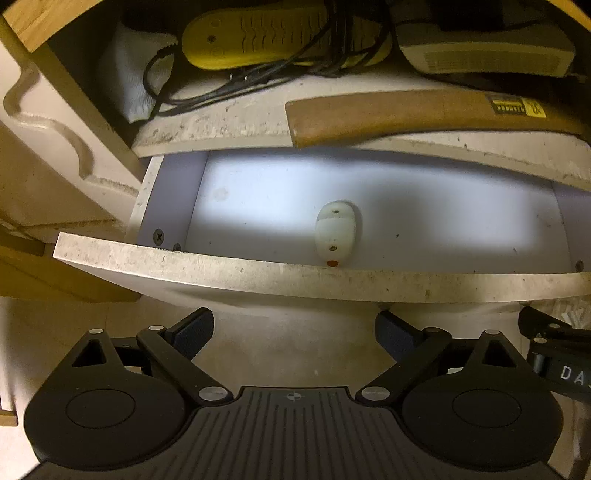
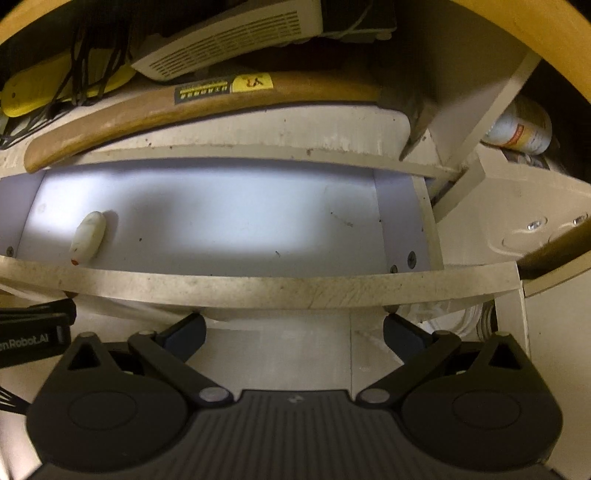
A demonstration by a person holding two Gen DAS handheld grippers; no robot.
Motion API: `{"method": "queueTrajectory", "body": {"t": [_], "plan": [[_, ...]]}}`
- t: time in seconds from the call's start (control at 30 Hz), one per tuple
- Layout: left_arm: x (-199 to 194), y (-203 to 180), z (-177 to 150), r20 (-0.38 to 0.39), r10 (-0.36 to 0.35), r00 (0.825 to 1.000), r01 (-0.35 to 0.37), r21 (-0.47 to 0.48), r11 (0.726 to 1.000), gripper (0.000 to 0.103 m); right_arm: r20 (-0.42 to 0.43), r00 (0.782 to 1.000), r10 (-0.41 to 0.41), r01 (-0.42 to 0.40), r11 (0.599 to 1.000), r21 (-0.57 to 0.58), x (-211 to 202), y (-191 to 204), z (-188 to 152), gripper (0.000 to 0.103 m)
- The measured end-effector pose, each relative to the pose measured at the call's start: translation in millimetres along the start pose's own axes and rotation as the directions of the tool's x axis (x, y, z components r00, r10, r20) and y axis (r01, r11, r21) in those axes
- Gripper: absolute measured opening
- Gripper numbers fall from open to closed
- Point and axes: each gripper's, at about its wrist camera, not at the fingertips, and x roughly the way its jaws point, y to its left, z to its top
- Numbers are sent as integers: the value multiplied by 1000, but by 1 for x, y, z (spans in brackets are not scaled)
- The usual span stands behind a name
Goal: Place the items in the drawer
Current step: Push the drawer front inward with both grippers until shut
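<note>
Drawer [image 1: 229,275] pulled open from a worn, off-white cabinet, its front rim scuffed and speckled with grime, its inside a smooth pale panel lit by a bright patch at the middle. Screw heads show in the side walls near the front corners. On the drawer floor lies a small white oval gadget [image 1: 335,232], matte plastic with two tiny screw holes and an orange tip that points at the front rim; it sits just behind that rim, left of centre in the right wrist view [image 2: 88,238]. Above the drawer runs a chipped, dusty shelf [image 1: 229,118]. An axe [image 2: 207,107] lies along its front edge, curved wooden handle with a yellow-and-black label, dark head toward the right. Behind it sit a yellow ribbed plastic device [image 1: 258,35], a tangle of black cables [image 1: 207,92] and a grey vented box [image 1: 484,55]. Further right, a side nook holds a white bottle [image 2: 524,129] lying on its side. Below the drawer, pale floor tiles. The left claw [image 1: 294,334] hangs in front of the drawer with its dark-padded fingers spread wide and nothing between them; the right claw [image 2: 294,334] beside it is likewise spread and bare.
</note>
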Motion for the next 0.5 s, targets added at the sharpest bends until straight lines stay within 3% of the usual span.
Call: {"method": "queueTrajectory", "body": {"t": [0.5], "plan": [[-6,2,-9,61,-1,998,4,-47,999,97,91,996,-11,12,1000,-7,5,0,23,103]]}}
